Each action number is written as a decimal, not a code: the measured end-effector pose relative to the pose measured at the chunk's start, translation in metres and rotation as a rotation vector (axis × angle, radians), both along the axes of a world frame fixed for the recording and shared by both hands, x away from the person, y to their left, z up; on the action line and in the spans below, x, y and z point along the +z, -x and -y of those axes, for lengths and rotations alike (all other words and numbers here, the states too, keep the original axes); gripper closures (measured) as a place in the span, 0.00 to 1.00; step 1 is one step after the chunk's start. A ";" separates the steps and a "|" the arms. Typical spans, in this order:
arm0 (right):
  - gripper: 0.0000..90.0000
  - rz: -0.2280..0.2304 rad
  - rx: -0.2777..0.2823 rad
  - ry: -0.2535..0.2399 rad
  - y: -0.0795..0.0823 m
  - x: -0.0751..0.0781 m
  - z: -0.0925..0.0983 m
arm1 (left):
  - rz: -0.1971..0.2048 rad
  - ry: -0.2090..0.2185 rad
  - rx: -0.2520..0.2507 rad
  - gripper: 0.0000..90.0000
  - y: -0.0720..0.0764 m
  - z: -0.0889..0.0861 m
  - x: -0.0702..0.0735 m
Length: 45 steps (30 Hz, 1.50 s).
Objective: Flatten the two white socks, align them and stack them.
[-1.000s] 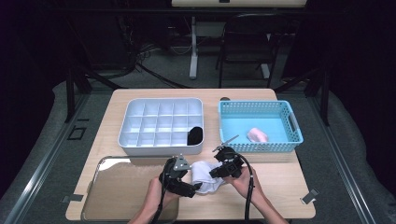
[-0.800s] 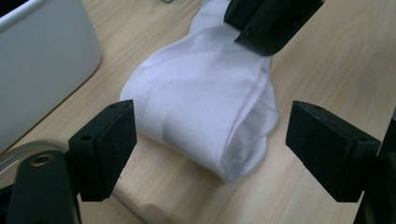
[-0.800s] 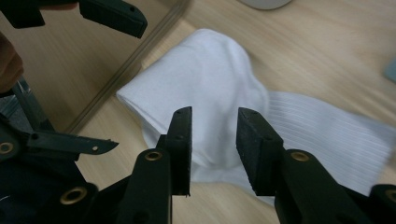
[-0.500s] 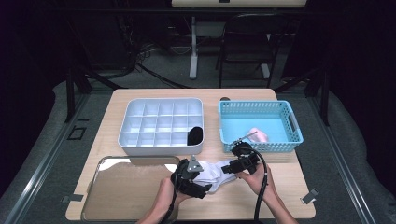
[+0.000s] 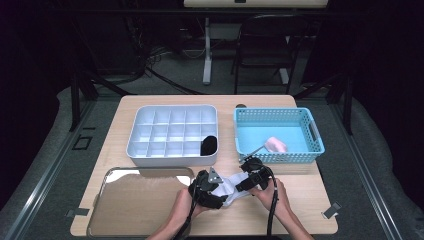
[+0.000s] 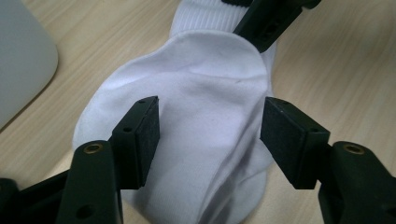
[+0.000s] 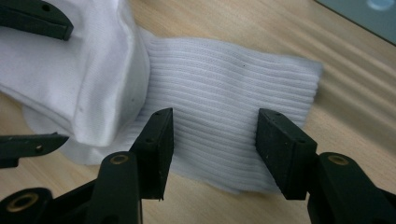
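Scene: a person sits at a wooden table point(image 5: 300, 210) with a claw tool in each hand; both work on a white sock point(image 5: 231, 186) lying flat near the front edge, between the hands.
Sock: folded over on itself; the smooth foot part lies under the left claw point(image 6: 209, 135), the ribbed cuff point(image 7: 233, 121) under the right claw point(image 7: 210, 149).
Left claw: half open and just been closing; its pads straddle the foot fabric in the left gripper view, and I judge they are not yet pressing on it.
Right claw: half open after just opening; the pads stand over the ribbed cuff with a gap on each side, holding nothing.
Risk, left: the pads may pinch only the top layer; the fold would then slide apart when lifted.
Risk, right: the cuff lies flat on the wood; pads closing from above could skid over it, or scrape the table, and gather no cloth.
Risk, both: the claws work very near each other; the right one's tip already shows at the top of the left gripper view, so a hasty move could knock them together.
Edges: a silver tray point(image 5: 135, 205) lies just left of the left hand; the white divided box point(image 5: 172, 132) and blue basket point(image 5: 277, 135) sit behind.
Open room: bare wood to the right of the right hand, and a narrow strip in front of the basket.
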State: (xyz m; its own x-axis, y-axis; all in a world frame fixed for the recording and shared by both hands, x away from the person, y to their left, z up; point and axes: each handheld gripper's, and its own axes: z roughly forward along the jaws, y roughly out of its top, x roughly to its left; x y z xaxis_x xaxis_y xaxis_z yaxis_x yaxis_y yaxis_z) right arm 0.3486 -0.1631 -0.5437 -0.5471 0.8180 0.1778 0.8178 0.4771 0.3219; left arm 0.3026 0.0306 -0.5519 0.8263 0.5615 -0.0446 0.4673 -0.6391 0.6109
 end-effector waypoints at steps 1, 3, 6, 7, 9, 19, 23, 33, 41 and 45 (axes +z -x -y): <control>0.52 0.000 0.000 0.000 0.000 0.000 0.000 | 0.000 0.000 0.000 0.45 0.000 0.000 0.000; 0.54 -0.003 0.007 0.025 0.000 -0.002 -0.001 | -0.007 -0.011 -0.002 0.47 -0.001 0.000 -0.003; 0.57 0.005 0.016 0.057 0.001 -0.002 -0.002 | -0.017 -0.028 -0.012 0.50 -0.001 0.001 -0.007; 0.57 0.005 0.016 0.057 0.001 -0.002 -0.002 | -0.017 -0.028 -0.012 0.51 -0.001 0.001 -0.007; 0.62 0.022 0.019 0.084 0.002 -0.002 -0.005 | 0.002 -0.053 -0.013 0.55 0.000 0.002 -0.007; 0.80 -0.002 0.025 0.045 0.002 -0.003 -0.002 | 0.026 -0.060 0.003 0.78 0.002 0.000 -0.011; 0.82 0.007 0.031 0.037 0.002 -0.004 -0.001 | -0.002 -0.015 0.012 0.85 -0.002 -0.006 -0.011; 0.83 0.027 0.025 0.022 0.005 0.007 0.004 | -0.005 0.128 0.042 0.87 -0.003 -0.024 0.005; 0.83 0.026 -0.003 0.018 0.006 0.013 0.018 | -0.082 0.287 0.081 0.87 -0.010 -0.049 0.008; 0.83 0.054 -0.009 0.010 0.007 0.016 0.023 | -0.104 0.329 0.082 0.86 -0.013 -0.056 0.006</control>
